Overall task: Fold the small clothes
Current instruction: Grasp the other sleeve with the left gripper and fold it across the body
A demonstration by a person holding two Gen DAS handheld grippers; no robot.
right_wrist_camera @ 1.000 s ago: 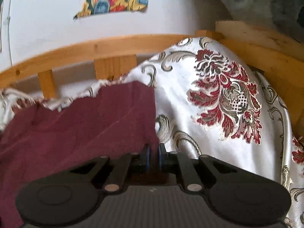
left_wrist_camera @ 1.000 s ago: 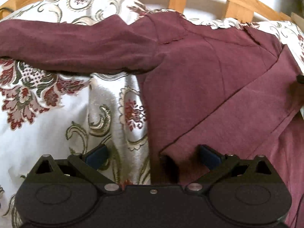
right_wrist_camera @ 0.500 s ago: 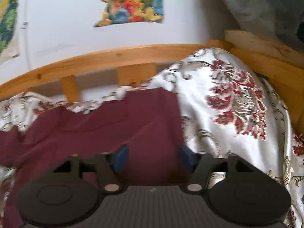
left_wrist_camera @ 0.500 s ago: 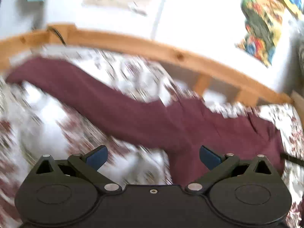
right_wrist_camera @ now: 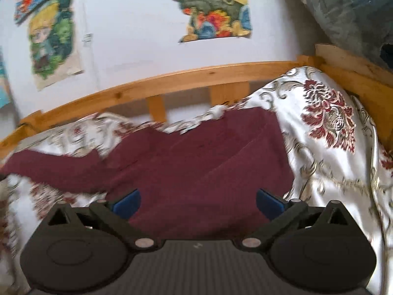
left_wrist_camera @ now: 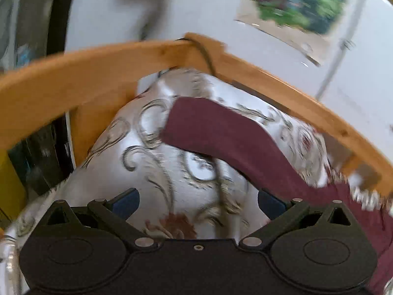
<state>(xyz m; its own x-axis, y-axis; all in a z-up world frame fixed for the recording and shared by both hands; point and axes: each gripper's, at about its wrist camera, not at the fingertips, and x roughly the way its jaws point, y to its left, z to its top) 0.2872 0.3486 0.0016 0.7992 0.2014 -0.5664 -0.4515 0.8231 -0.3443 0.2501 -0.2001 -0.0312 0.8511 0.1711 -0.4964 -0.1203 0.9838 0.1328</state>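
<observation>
A maroon long-sleeved garment (right_wrist_camera: 196, 162) lies spread on a cream bedspread with red floral patterns (right_wrist_camera: 329, 123). In the right wrist view its body fills the middle, with one sleeve folded across it. My right gripper (right_wrist_camera: 198, 202) hovers over the garment's near part; its jaws are opening wide and the pads press on nothing. In the left wrist view the garment's other sleeve (left_wrist_camera: 231, 137) stretches out to the upper left, its cuff near the bed's corner. My left gripper (left_wrist_camera: 197, 202) is open above bare bedspread (left_wrist_camera: 137, 152), just left of that sleeve.
A wooden bed rail (left_wrist_camera: 103, 73) curves round the bedspread's far side and corner, also the wooden bed rail (right_wrist_camera: 172, 83) in the right view. A dark cable (left_wrist_camera: 206, 56) hangs over the rail. Posters (right_wrist_camera: 216, 7) hang on the white wall. Dark clutter (left_wrist_camera: 41, 157) sits beyond the bed's left edge.
My right gripper has let go of the garment's edge, opened wide and pulled back. My left gripper, open throughout, swung left from the garment's body to the outstretched sleeve near the corner.
</observation>
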